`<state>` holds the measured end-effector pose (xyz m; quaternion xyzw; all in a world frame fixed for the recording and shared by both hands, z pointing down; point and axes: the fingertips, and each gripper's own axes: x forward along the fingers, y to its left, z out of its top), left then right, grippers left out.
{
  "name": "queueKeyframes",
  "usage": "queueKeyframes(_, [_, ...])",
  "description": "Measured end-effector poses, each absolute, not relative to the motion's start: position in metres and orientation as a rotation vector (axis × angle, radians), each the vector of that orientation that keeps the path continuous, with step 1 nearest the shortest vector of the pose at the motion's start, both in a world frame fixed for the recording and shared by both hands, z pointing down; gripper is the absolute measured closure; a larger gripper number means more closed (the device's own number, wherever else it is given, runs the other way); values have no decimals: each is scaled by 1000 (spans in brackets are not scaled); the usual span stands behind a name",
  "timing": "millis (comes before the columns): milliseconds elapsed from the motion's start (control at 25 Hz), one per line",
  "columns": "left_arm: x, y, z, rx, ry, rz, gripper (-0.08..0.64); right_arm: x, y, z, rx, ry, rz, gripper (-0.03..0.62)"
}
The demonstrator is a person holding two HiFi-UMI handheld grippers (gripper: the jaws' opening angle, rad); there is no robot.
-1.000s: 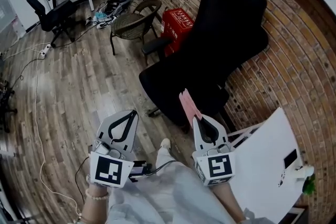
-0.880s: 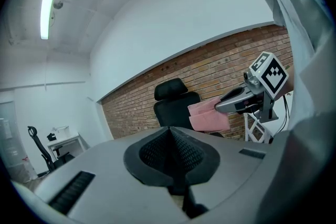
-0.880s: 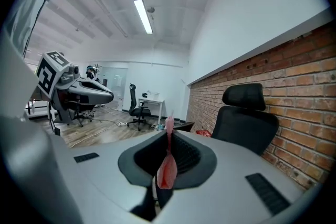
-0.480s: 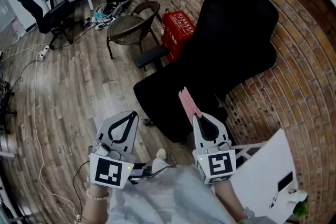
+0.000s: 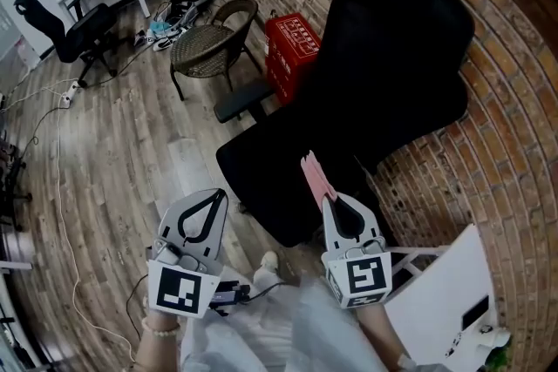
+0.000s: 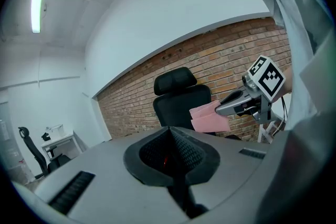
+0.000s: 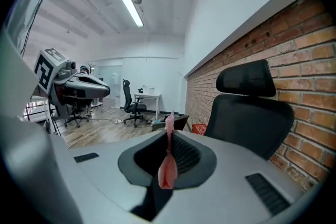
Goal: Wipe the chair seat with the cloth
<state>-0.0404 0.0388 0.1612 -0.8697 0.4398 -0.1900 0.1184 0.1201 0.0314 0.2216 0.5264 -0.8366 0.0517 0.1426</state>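
Pink cloth (image 5: 314, 177) pinched in right tongs (image 5: 325, 198) near black chair (image 5: 384, 74); left tongs (image 5: 215, 195) closed, empty.

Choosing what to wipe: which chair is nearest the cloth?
The big black office chair by the brick wall, not the wicker chair or small swivel chair.

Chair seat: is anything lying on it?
Nothing shows on the seat. The cloth, shut in the right gripper, covers a strip near its front edge.
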Motion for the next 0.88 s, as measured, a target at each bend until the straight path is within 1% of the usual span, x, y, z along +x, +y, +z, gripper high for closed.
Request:
queueKeyframes(240, [-32, 15, 180, -2572, 1255, -616, 541, 127, 12, 249, 1510, -2383, 213, 543])
queueKeyframes(520, [-31, -29, 199, -2603, 1206, -607, 541, 129, -22, 271, 1534, -2332, 232, 542])
queueKeyframes(880, [-35, -105, 251, -2662, 1081, -682, 541, 129, -84, 325, 1572, -2209, 270, 542])
